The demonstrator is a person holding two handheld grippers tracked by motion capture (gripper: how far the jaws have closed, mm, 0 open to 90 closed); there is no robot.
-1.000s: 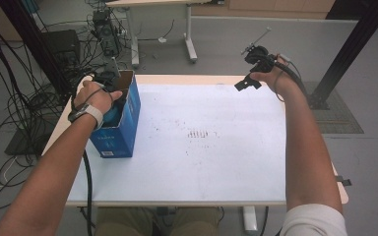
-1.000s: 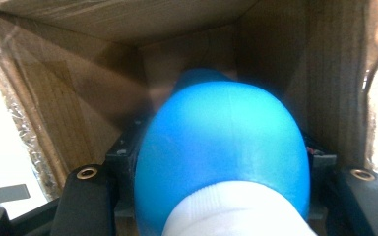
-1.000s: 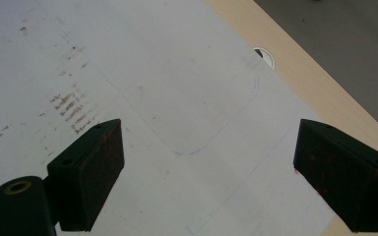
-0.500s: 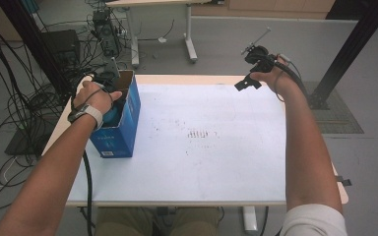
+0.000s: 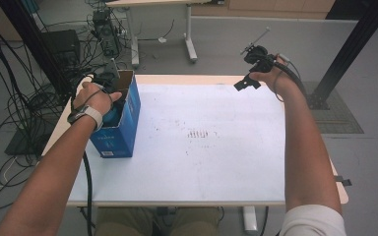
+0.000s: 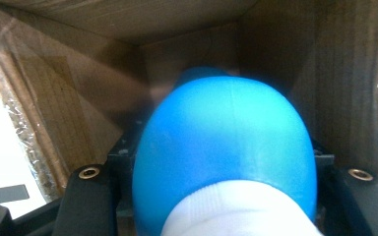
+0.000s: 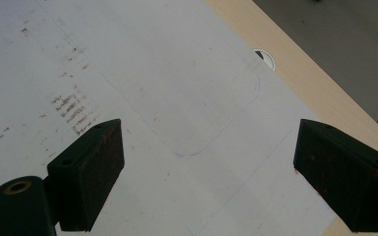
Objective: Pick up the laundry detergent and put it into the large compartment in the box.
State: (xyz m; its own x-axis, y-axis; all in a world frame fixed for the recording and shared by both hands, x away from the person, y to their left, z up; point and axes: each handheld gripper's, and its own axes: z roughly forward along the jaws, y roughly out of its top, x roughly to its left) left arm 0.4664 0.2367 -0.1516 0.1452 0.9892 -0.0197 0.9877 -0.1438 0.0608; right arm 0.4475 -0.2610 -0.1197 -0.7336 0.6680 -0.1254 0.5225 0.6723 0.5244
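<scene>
Blue ball (image 6: 226, 157) sits clenched in your left claw (image 5: 109, 91), deep inside the box (image 5: 123, 132) at the table's (image 5: 226, 167) left edge; right claw (image 7: 206, 177) hangs released.

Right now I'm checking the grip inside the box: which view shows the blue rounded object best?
The left gripper view: the blue rounded object fills it, close up between the left gripper's jaws inside the cardboard box. The high view gives just a sliver of blue behind the left hand. The right gripper view looks at the table.
</scene>
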